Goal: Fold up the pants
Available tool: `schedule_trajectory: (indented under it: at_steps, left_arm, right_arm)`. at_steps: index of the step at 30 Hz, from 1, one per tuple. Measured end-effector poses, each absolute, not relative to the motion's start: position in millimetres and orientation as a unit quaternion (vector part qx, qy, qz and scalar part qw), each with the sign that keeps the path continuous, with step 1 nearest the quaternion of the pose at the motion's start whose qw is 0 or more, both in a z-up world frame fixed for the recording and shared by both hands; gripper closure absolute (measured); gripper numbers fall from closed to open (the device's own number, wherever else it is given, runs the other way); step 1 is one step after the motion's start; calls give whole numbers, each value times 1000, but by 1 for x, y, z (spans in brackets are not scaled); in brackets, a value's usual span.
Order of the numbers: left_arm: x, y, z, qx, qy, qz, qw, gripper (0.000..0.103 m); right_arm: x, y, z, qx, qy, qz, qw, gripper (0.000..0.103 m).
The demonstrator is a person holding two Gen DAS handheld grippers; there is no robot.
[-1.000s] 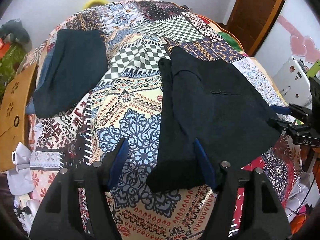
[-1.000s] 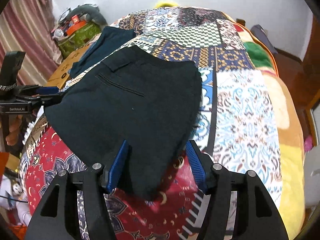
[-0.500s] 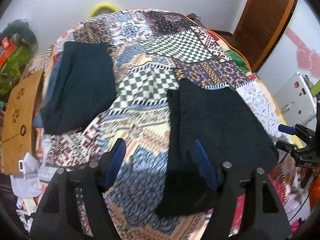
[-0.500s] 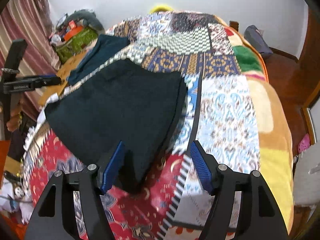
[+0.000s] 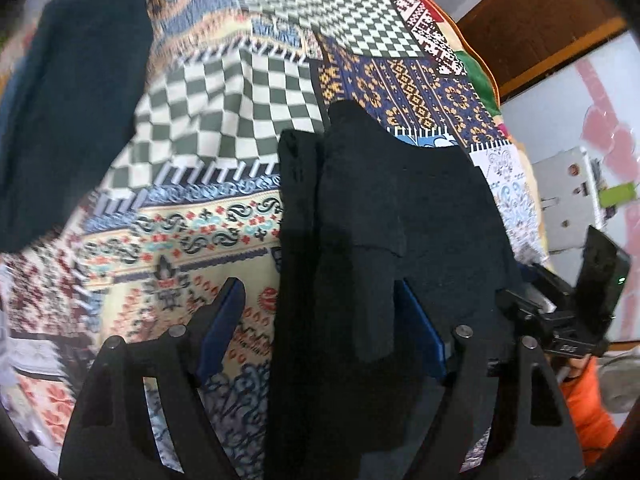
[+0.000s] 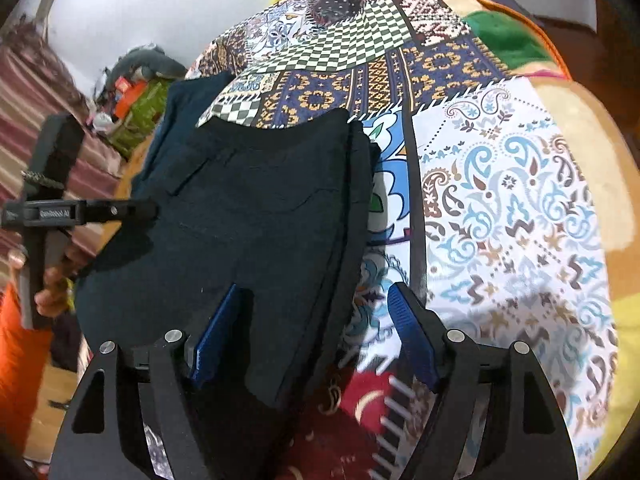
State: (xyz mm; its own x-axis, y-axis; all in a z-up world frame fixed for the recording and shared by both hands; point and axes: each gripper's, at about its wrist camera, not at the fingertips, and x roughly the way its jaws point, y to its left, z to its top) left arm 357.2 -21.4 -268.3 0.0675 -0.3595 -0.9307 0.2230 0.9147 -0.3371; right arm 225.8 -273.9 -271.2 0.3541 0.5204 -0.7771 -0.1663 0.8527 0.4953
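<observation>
Folded black pants (image 5: 384,240) lie on the patchwork bedspread (image 5: 224,120). My left gripper (image 5: 320,320) is open, low over the pants' near left corner, with the cloth between its blue pads (image 5: 222,320). In the right wrist view the same pants (image 6: 256,220) lie left of centre. My right gripper (image 6: 314,328) is open over their near right edge, with the edge between the fingers. Whether either touches the cloth is unclear. Each view shows the other gripper at the pants' far side (image 5: 576,312) (image 6: 60,212).
A second dark folded garment (image 5: 68,112) lies at the bed's far left, also seen in the right wrist view (image 6: 188,100). A wooden door (image 5: 536,28) stands far right. Clutter (image 6: 128,96) sits beside the bed. The bedspread's paisley patch (image 6: 520,220) lies right of the pants.
Both grippers have dropped and moved forward onto the pants' near corners. The pants now fill more of each view. Both stay open.
</observation>
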Motion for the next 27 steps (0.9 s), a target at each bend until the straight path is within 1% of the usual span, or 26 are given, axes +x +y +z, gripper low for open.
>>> schedule_trajectory:
  at_steps: [7, 9, 11, 12, 15, 17, 18, 19, 22, 24, 27]
  left_arm:
    - [367, -40, -274, -29, 652, -210, 728, 24]
    - [368, -48, -276, -25, 652, -216, 726, 24]
    - [368, -54, -278, -20, 652, -224, 724, 30]
    - [368, -57, -279, -19, 652, -229, 723, 35]
    - [367, -60, -278, -17, 650, -229, 724, 42]
    - [366, -61, -277, -15, 647, -229, 728, 48]
    - [364, -60, -274, -13, 643, -227, 731, 55]
    - [362, -59, -271, -14, 638, -225, 736, 60]
    - [353, -60, -258, -1, 617, -223, 755, 69]
    - [342, -59, -248, 15, 601, -221, 768, 72]
    - [329, -55, -229, 33, 573, -219, 789, 73]
  right_arm:
    - [249, -269, -281, 190, 540, 233, 786, 31]
    - [254, -269, -285, 205, 544, 242, 777, 37]
    - [260, -270, -290, 227, 552, 248, 763, 47]
    - [261, -272, -291, 235, 556, 248, 758, 49]
    - [264, -275, -293, 252, 564, 250, 745, 59]
    - [264, -278, -293, 272, 566, 255, 735, 72]
    - [263, -279, -291, 279, 564, 258, 733, 75]
    - [262, -277, -288, 275, 561, 257, 737, 77]
    - [258, -271, -273, 250, 548, 258, 755, 81]
    - [258, -266, -263, 238, 541, 263, 763, 82]
    - [256, -255, -243, 210, 522, 272, 781, 82]
